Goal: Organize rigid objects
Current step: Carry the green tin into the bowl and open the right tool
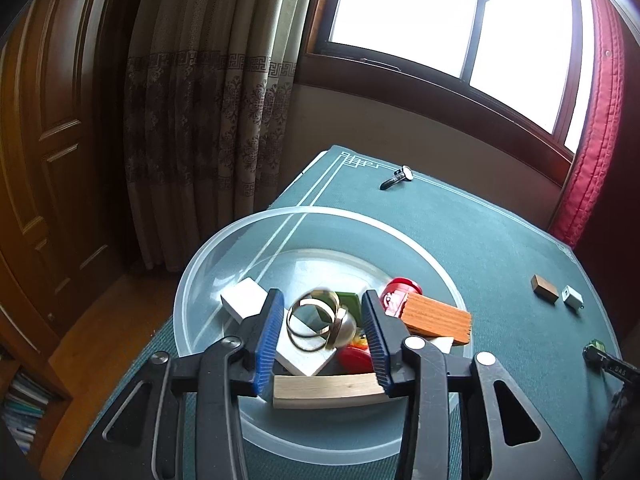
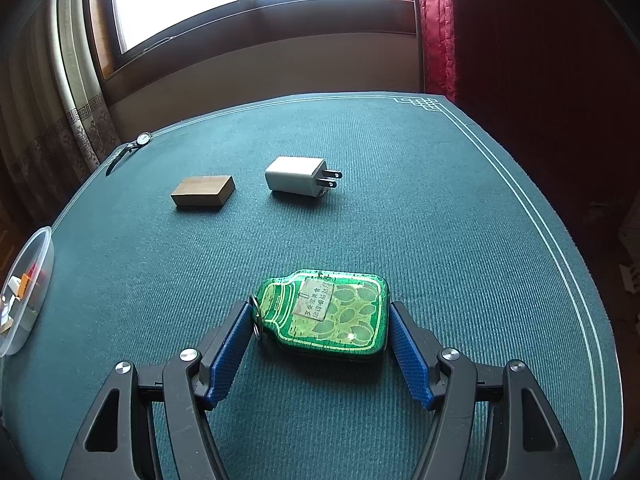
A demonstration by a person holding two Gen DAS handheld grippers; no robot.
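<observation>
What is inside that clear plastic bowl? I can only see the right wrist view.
Observer: An orange wooden block, a white block and a red plastic piece lie in the clear plastic bowl.
Operator: Where is the other hand-held gripper?
Observer: The left hand-held gripper hangs open over that bowl.
Operator: Is it holding anything?
Observer: Seemingly not; blurred gold metal rings with a silver ball show between its fingers, ungripped.
</observation>
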